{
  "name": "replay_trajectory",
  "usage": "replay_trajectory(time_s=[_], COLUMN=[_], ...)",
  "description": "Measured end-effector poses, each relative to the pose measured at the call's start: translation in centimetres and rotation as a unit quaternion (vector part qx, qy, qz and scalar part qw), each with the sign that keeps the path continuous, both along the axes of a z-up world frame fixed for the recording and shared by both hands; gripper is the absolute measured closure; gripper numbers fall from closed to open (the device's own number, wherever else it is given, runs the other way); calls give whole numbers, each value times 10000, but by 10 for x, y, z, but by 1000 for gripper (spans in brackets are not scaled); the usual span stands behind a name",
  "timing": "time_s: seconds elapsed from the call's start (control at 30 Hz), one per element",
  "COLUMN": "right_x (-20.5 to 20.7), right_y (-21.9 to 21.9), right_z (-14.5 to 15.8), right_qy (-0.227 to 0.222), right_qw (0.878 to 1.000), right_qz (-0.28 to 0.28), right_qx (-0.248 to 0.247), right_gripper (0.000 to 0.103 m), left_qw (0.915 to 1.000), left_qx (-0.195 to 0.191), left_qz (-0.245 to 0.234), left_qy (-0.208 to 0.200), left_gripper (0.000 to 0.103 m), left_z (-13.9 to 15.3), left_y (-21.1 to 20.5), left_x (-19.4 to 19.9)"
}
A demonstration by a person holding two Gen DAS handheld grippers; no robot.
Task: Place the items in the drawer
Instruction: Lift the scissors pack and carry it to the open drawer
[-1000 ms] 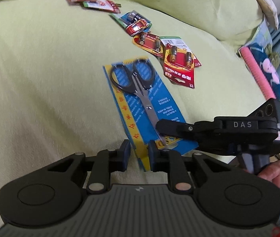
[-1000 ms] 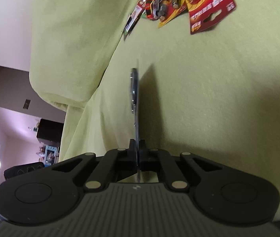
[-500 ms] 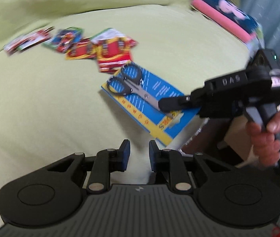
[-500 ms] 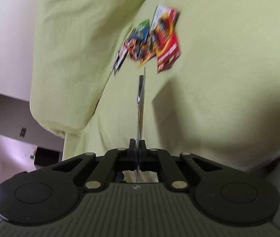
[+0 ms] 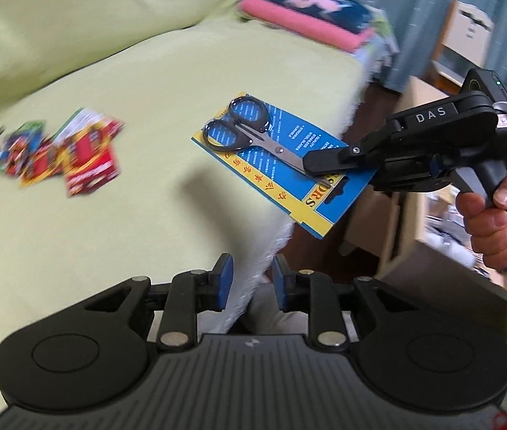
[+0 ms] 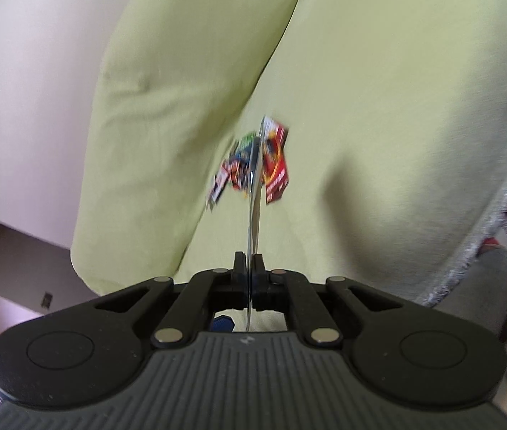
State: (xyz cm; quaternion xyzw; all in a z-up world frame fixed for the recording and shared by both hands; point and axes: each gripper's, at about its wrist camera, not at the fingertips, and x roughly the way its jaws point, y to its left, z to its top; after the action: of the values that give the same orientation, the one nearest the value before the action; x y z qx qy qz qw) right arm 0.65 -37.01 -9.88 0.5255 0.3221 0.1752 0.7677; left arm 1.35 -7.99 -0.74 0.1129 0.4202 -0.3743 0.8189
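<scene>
At the left of the left wrist view, a loose spread of battery blister packs (image 5: 56,154) lies on the yellow-green bed cover (image 5: 128,82), blurred; they look like the other items waiting to go in the drawer. Low in the middle of that frame the left gripper (image 5: 250,281) hangs empty, its blue-padded fingers spread with a gap between them, over the bed's edge. I judge it is kept free and clear of the load, perhaps for the drawer, which neither view shows.

Right of centre is the carded scissors pack (image 5: 282,165), lifted off the cover and held out past the bed's corner. It is a flat blue card with a yellow border strip and printed lettering, carrying black-handled scissors with steel blades, the loops pointing to the upper left. At the right, the right gripper (image 5: 319,163) pinches the card at the blade-tip end, a person's hand (image 5: 493,222) around its grip. Gripping a thin card by one end leaves most of it cantilevered, so it may droop or swing.

In the right wrist view the pressed-together fingers clamp the card edge-on, a thin upright sliver (image 6: 255,193) at centre frame.
</scene>
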Motion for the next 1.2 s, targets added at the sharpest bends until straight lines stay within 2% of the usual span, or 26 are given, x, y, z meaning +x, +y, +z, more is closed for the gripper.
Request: replay_trajectory(time_s=[0.07, 0.27, 0.47, 0.6, 0.83, 1.2], right_x=[-22, -77, -135, -177, -218, -235], right_y=[-13, -62, -120, -152, -178, -167], right_z=[3, 23, 47, 52, 32, -16], right_qy=[-33, -140, -140, -77, 219, 622], right_qw=[9998, 9975, 9923, 9882, 9872, 9928], right_qz=[-192, -676, -1138, -1449, -1539, -1026], right_qx=[19, -147, -460, -496, -363, 40], right_gripper=[100, 100, 100, 100, 100, 100], left_qw=[9997, 9969, 9931, 9902, 9872, 9855], left_qx=[-43, -167, -271, -275, -167, 163], left_qz=[-223, -754, -1132, -1359, -1587, -1689], left_qy=[-58, -182, -149, -133, -59, 28], left_gripper=[64, 64, 64, 64, 64, 64], left_z=[5, 18, 23, 25, 23, 14], left_y=[-13, -48, -85, -111, -145, -172], left_x=[-9, -38, -60, -73, -97, -112])
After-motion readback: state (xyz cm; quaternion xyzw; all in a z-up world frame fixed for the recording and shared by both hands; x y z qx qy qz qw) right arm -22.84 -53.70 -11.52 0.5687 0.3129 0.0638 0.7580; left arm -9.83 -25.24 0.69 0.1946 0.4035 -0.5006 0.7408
